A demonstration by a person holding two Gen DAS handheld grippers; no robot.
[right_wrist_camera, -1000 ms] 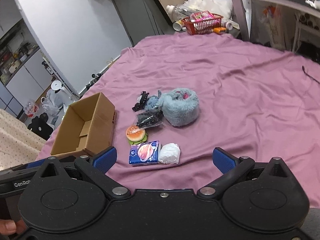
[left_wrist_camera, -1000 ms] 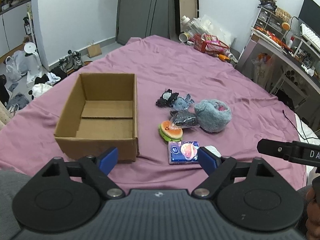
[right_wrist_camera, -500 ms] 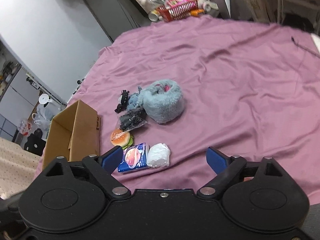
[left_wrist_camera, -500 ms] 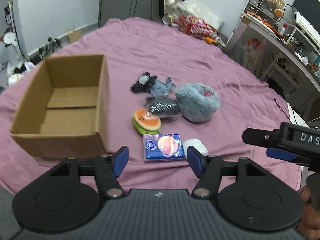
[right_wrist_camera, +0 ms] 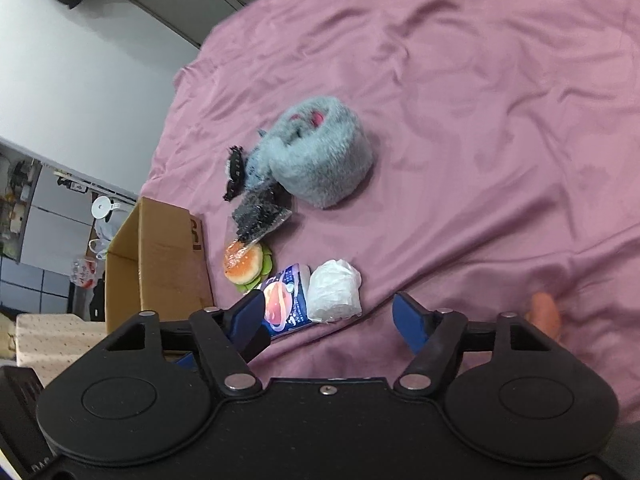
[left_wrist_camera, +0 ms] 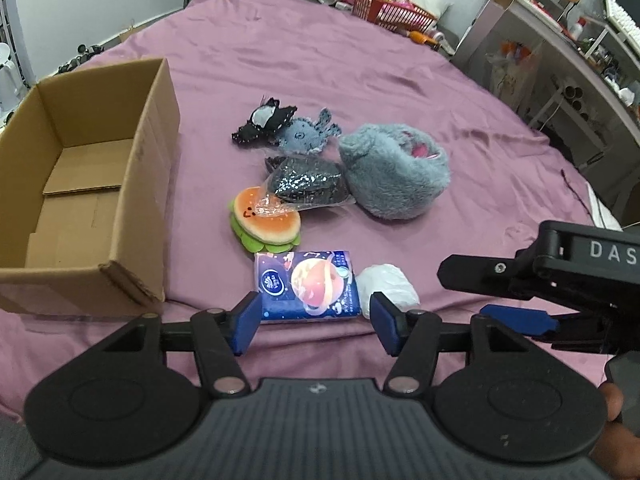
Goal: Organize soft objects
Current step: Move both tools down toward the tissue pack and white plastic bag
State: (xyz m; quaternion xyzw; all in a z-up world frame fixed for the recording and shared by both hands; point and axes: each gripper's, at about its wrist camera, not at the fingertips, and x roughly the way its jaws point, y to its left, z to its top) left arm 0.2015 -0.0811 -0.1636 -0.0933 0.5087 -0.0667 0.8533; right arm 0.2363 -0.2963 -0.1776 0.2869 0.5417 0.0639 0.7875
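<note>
While both tools, left and right, gape, a purple bedsheet meets a cluttered desk.

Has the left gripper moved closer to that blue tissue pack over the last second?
Yes. The left gripper has moved toward the blue tissue pack, which lies beside the cardboard box and now sits between its open jaws.

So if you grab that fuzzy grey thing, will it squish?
Probably. The fuzzy grey thing looks like soft plush with a hollow middle, so it should squash easily. It likely weighs little, and its fur should keep it from slipping.
</note>
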